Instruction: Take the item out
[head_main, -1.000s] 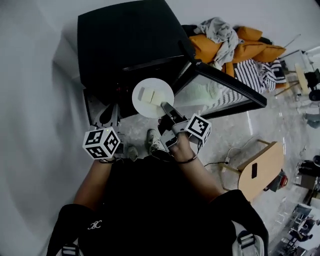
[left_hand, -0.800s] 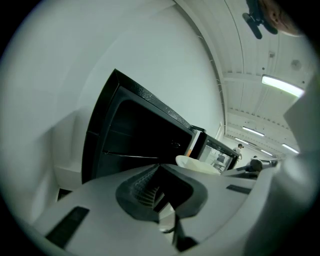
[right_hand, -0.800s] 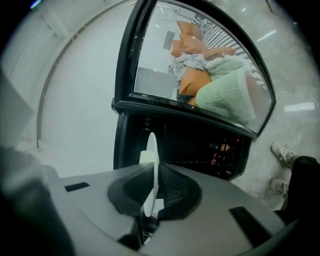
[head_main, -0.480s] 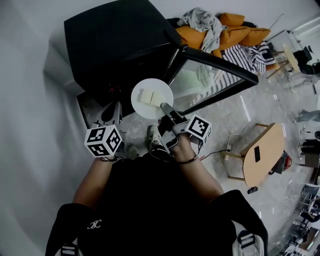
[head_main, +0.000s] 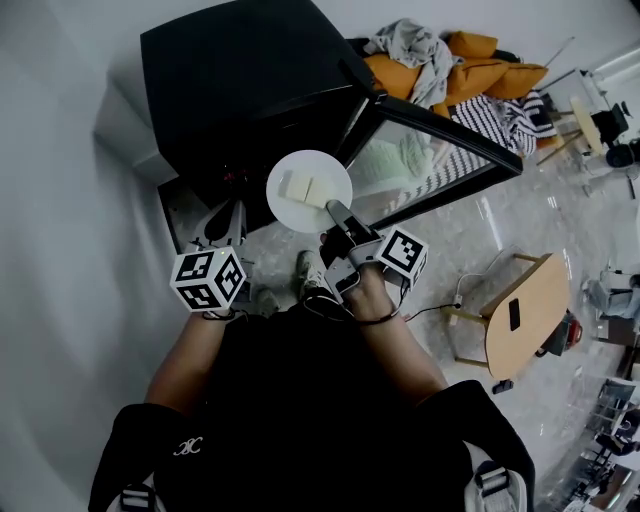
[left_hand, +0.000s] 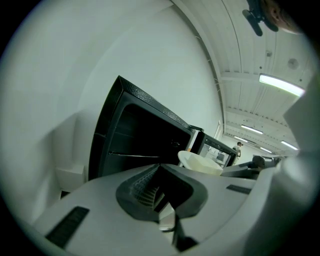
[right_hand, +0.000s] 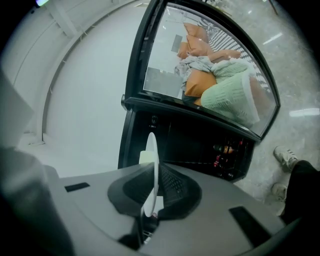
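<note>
A white plate (head_main: 309, 190) carries two pale pieces of food (head_main: 301, 187). It hangs level in front of the open black cabinet (head_main: 250, 80). My right gripper (head_main: 333, 210) is shut on the plate's near rim. In the right gripper view the plate (right_hand: 151, 170) shows edge-on between the jaws, with a piece of food (right_hand: 145, 157) on its left face. My left gripper (head_main: 230, 222) is to the left of the plate, shut and empty. In the left gripper view the plate (left_hand: 200, 162) is ahead to the right of the shut gripper (left_hand: 160, 197).
The cabinet's glass door (head_main: 430, 150) stands swung open to the right. A heap of orange cushions and clothes (head_main: 470, 60) lies behind it. A wooden stool (head_main: 520, 325) stands at the right. The person's shoes (head_main: 308, 275) are on the marble floor, with a white wall at the left.
The head view has shifted a little. The plate stays in the right gripper in front of the open cabinet, and the left gripper has hardly moved.
</note>
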